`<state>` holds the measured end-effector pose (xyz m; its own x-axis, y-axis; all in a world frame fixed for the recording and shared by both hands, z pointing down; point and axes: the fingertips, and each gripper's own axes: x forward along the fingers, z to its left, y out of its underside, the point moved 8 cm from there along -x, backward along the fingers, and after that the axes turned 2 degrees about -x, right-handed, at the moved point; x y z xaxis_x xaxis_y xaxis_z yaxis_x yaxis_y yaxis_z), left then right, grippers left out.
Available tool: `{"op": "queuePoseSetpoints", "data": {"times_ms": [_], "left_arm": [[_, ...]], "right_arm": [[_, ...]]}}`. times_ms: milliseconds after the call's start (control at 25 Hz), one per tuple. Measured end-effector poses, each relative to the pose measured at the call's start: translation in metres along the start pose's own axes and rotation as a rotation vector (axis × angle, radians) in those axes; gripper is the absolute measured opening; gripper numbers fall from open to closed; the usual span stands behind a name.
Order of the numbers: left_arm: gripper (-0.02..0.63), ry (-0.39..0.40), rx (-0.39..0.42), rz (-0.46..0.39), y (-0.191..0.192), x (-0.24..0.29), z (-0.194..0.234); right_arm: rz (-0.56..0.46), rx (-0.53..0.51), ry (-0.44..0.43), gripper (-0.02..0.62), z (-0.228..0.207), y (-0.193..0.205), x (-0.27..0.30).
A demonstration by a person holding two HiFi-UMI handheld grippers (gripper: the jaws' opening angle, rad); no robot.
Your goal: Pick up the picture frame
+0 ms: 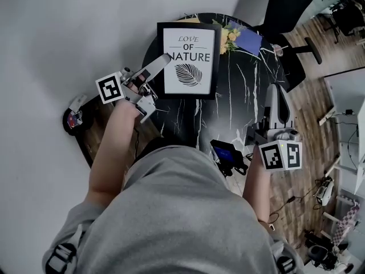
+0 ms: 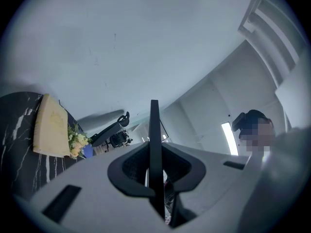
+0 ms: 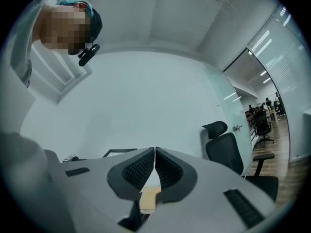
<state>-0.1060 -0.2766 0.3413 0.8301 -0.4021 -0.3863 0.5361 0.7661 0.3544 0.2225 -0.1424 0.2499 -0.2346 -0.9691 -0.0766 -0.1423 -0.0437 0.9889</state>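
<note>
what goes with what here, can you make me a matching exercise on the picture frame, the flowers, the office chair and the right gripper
Things:
1. picture frame
2. flowers
3. office chair
4. right gripper

Places or states:
a. jaws closed together
b. at the far edge of the black marble table
c. clamped by its edge in the left gripper
d. on the floor beyond the table

Pairs: 1-c, 2-b, 3-d, 4-a

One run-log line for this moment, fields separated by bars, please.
left gripper: shut on left edge of picture frame | picture frame: over table, print facing up | right gripper: shut, empty
</note>
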Motion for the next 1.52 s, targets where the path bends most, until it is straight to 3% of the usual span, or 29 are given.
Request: {"op": "queuePoseSetpoints", "data": {"times_ms": [1520], "left_arm": [[0.064,0.072,0.037,0.036,0.002,0.01,-0.036]], "right_arm": [[0.012,-0.024,0.011,0.026,0.013,-0.004,-0.009]]}}
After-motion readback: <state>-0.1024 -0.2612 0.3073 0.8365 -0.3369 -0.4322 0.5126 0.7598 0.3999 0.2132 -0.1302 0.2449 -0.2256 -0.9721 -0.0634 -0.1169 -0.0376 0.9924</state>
